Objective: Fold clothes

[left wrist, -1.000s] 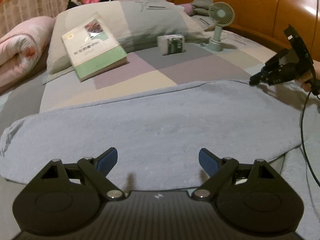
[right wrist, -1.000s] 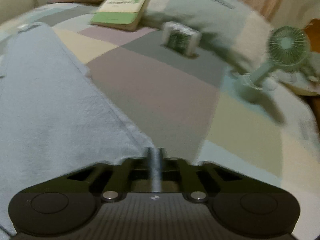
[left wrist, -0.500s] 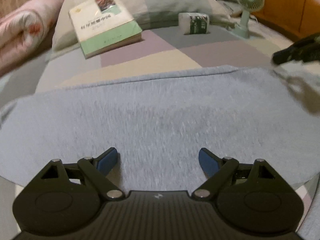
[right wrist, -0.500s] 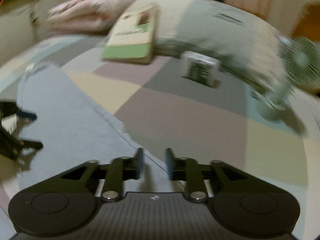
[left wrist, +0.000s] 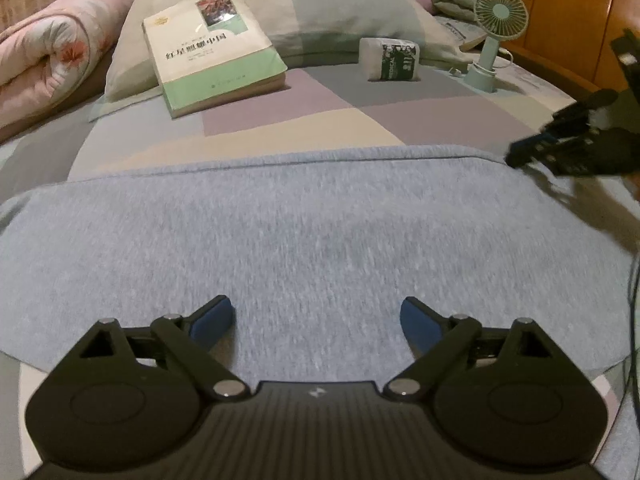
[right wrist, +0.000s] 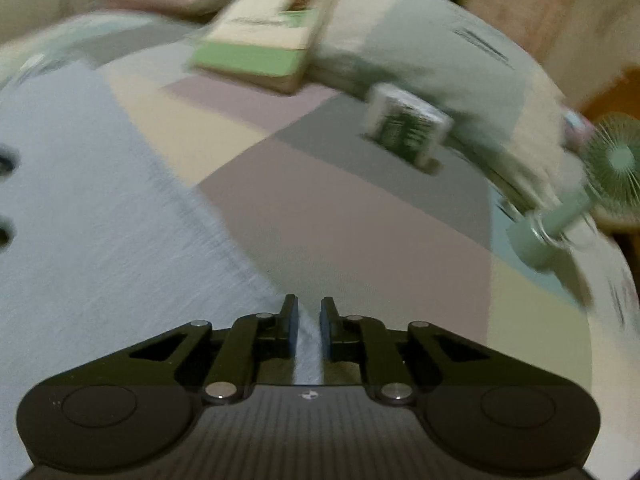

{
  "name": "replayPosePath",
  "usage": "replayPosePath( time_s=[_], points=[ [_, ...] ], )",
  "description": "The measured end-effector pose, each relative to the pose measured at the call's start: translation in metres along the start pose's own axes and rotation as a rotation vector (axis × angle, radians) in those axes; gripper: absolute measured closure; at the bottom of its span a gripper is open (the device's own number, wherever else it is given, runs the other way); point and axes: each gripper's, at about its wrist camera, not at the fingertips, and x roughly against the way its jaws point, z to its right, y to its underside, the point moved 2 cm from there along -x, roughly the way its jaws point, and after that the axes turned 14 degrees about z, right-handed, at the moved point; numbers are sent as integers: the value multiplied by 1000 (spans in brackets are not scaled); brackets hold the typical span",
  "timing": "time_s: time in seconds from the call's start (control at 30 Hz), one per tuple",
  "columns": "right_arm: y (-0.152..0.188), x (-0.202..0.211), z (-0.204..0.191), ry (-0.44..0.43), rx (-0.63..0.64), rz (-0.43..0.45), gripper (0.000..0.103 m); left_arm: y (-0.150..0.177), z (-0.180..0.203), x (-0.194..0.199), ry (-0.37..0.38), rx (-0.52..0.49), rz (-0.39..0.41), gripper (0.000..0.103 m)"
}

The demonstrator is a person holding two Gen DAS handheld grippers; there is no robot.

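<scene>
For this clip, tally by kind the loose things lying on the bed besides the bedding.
Light blue-grey knit garment: 1
Green-and-cream paperback book: 1
Small white-and-green soft packet: 1
Mint-green plastic desk fan: 1
Total: 4

A book, a small white pack and a desk fan line the bed's far end before the pillow. Between them and the blue garment, bare patchwork sheet lies open.

blurred: book, fan | cut off: right hand-held gripper
</scene>
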Motion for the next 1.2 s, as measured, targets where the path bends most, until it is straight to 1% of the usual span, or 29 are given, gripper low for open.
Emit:
replayPosePath(
  time_s=[0.03,0.07,0.1,0.17,0.2,0.27,0.33,0.4,0.43,0.47,0.53,0.57,0.63,0.7,0.73,0.77,0.83,0.9,0.97,1.0,1.13,1.2],
  points=[
    [-5,-3,7,38,-37,-11,88,-3,-1,2,-20,-13,10,12],
    [-9,-2,13,51,-72,-21,86,-4,-3,4,-28,-21,13,12],
    [-13,6,19,36,-121,-15,83,-5,-4,7,-22,-34,20,12],
    [-17,30,24,1,-223,-21,58,-3,-7,12,-8,-65,28,12],
    [-17,43,23,-1,-257,-39,54,0,-8,12,-14,-80,17,12],
    [-7,61,16,16,-297,-121,44,8,-8,9,-37,-103,-7,11],
    [12,65,7,39,-338,-212,39,12,-11,7,-34,-74,-11,11],
    [24,57,3,63,-344,-213,38,12,-17,6,-29,-14,-24,9],
    [31,54,1,74,-346,-212,27,13,-20,5,-28,9,-30,8],
    [37,50,-2,86,-349,-212,20,13,-22,4,-30,16,-28,6],
    [30,35,-1,136,-314,-175,14,13,-25,2,-47,25,-23,6],
    [28,28,1,143,-319,-161,7,13,-25,1,-52,25,-28,6],
    [25,17,9,144,-371,-168,0,10,-26,5,-72,28,-47,7],
    [20,13,15,131,-385,-175,2,7,-26,13,-105,25,-65,10],
    [19,23,15,114,-388,-166,6,6,-25,21,-107,20,-53,11],
    [18,34,15,96,-392,-157,7,4,-23,31,-105,14,-37,10],
    [18,67,4,41,-365,-90,7,2,-19,49,-92,19,-17,10],
    [15,97,-13,-5,-321,-30,9,3,-14,63,-75,50,-11,9],
    [17,126,-36,-46,-234,19,14,6,-8,75,-38,108,-9,9],
    [20,141,-50,-66,-188,36,14,8,-4,79,-10,150,-8,9],
    [30,175,-88,-112,-125,65,14,25,15,78,130,267,-39,9],
    [38,185,-105,-130,-99,66,14,33,23,69,162,292,-81,10]
  ],
)
